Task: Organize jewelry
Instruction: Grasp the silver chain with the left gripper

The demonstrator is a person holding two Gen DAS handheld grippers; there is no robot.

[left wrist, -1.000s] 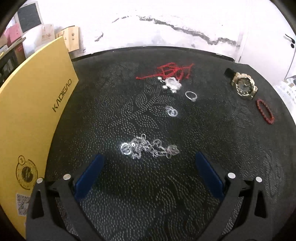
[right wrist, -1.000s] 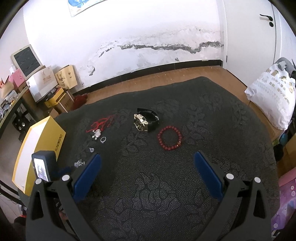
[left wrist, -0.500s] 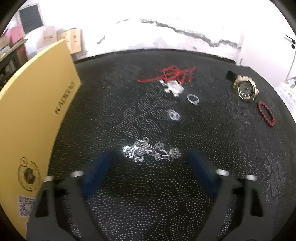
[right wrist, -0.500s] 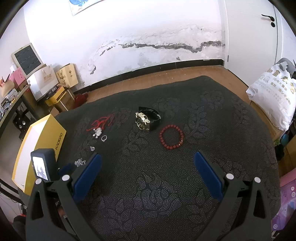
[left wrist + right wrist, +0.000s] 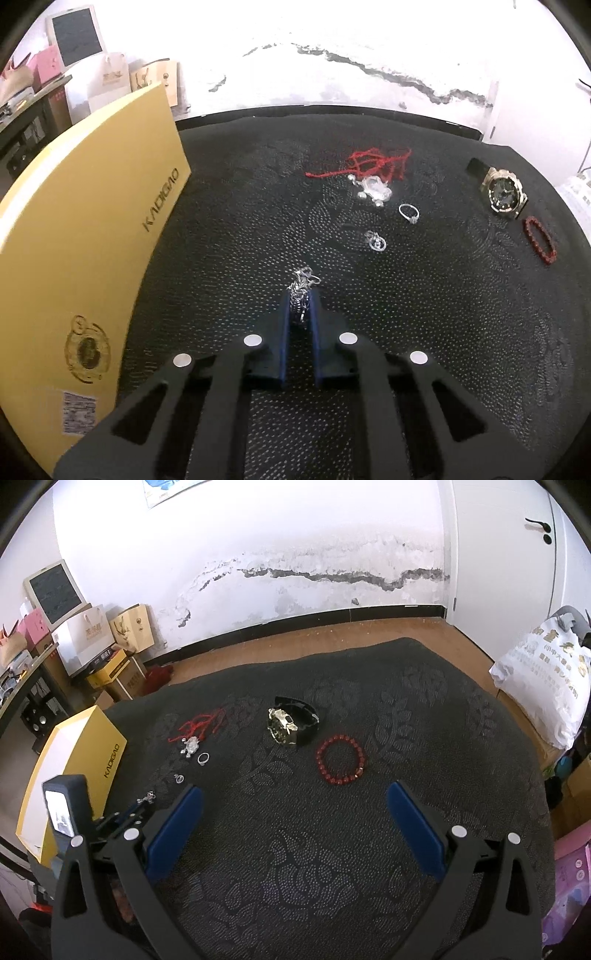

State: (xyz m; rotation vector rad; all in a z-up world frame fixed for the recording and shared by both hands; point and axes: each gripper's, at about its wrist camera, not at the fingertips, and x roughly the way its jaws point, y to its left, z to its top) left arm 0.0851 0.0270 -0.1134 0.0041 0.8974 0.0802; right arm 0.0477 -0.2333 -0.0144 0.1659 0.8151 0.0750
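My left gripper (image 5: 300, 295) is shut on the silver chain (image 5: 302, 284), which bunches up between the blue pads on the black cloth (image 5: 424, 317). Beyond it lie a small silver charm (image 5: 375, 240), a silver ring (image 5: 409, 213), a silver pendant (image 5: 373, 188) on a red cord (image 5: 369, 164), a gold watch (image 5: 502, 192) and a red bead bracelet (image 5: 540, 240). My right gripper (image 5: 293, 814) is open and empty above the cloth, with the bracelet (image 5: 340, 755) and watch (image 5: 290, 725) ahead of it. The left gripper also shows in the right wrist view (image 5: 142, 805).
A yellow box (image 5: 85, 236) stands on the cloth's left edge, close to my left gripper. Cardboard boxes and bags (image 5: 96, 638) line the wall at far left. A white sack (image 5: 546, 686) sits off the cloth at right.
My left gripper has closed on the silver chain, gathering it between the pads. The right gripper has stayed open and barely moved.
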